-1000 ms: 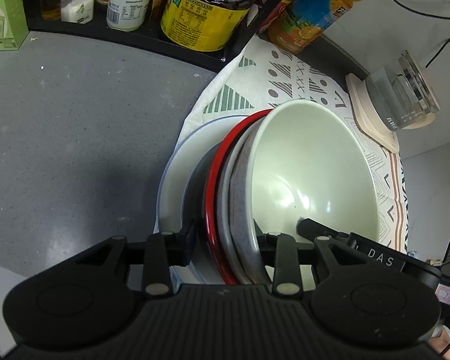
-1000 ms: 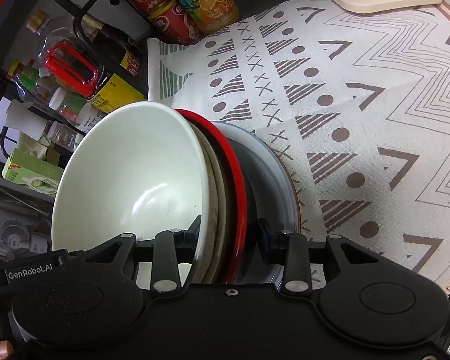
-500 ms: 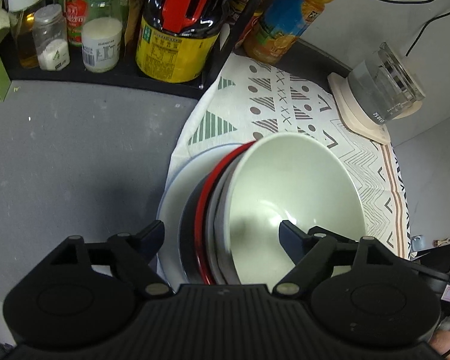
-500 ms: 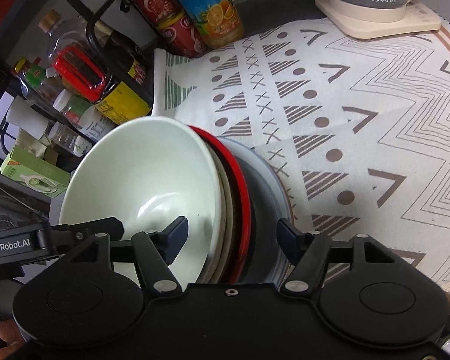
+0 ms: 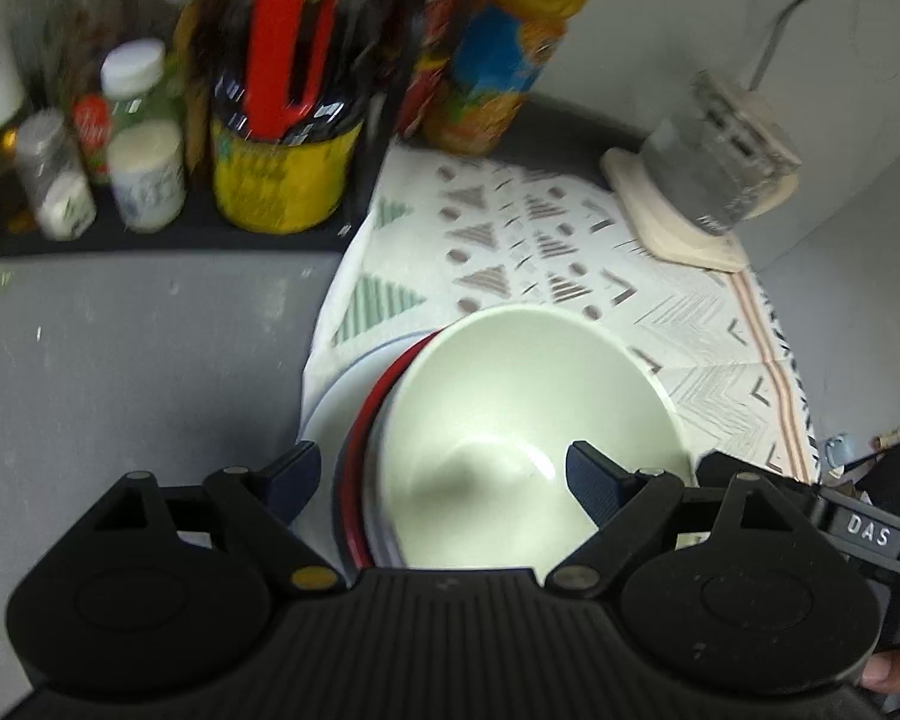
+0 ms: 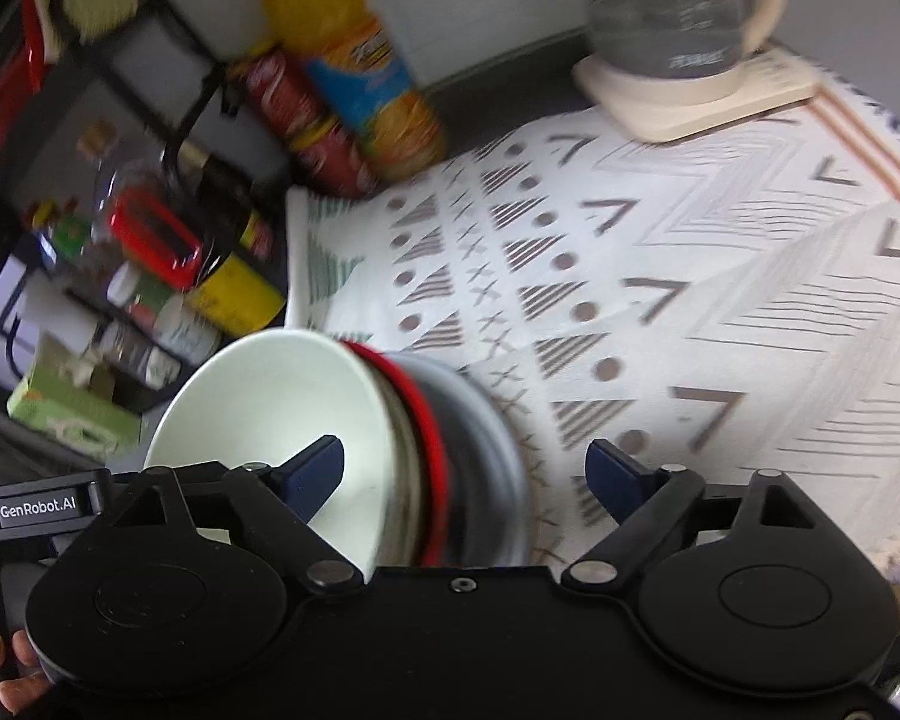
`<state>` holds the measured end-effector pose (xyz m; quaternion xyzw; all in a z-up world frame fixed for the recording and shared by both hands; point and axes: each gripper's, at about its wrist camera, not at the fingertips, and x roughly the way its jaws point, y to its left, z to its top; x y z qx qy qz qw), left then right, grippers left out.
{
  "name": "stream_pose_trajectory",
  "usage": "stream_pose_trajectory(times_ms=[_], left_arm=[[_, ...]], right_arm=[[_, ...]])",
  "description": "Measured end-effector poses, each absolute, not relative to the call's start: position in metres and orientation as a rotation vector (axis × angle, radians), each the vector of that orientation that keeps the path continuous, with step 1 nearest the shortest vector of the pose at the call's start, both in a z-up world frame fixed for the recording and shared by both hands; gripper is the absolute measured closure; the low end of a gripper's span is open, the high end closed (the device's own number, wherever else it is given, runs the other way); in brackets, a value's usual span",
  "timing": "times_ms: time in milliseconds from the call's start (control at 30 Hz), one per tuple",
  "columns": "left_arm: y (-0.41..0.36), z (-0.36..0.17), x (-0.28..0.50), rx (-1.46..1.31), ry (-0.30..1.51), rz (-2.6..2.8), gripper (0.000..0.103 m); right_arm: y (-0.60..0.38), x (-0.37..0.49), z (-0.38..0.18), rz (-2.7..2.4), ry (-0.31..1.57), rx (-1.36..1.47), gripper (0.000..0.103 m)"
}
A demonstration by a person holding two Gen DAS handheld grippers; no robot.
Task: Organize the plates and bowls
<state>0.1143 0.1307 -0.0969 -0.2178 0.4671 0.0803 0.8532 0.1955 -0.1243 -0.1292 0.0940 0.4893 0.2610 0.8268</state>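
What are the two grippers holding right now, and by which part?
Nothing. The left gripper is open; the right gripper is opening. Their fingers straddle the stacked dishes without touching.

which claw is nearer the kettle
Right. The right claw is on the stack's cloth side, toward the kettle; the left claw is across the stack, by the counter. Both are opening, dish rims between their jaws.

Both devices share one build. The left gripper (image 5: 444,480) has a matte black ribbed body across the bottom of the frame, two round black housings, linkage arms with silver and brass pivot pins, and dark blue fingertips (image 5: 594,483). The right gripper (image 6: 465,477) has a smooth black body with a centre screw; a white "GenRobot.AI" label shows at lower left.
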Motion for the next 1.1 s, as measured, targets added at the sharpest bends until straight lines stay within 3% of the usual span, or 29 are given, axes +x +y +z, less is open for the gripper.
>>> stream_pose_trajectory(times_ms=[533, 1100], left_arm=[[0.058, -0.048, 0.068, -0.346, 0.885, 0.062, 0.013], [-0.021, -0.007, -0.041, -0.174, 0.742, -0.052, 0.008]], right_arm=[[-0.226, 0.124, -0.088, 0.414, 0.896, 0.216, 0.011], [-0.305, -0.009, -0.064, 0.267, 0.742, 0.233, 0.011]])
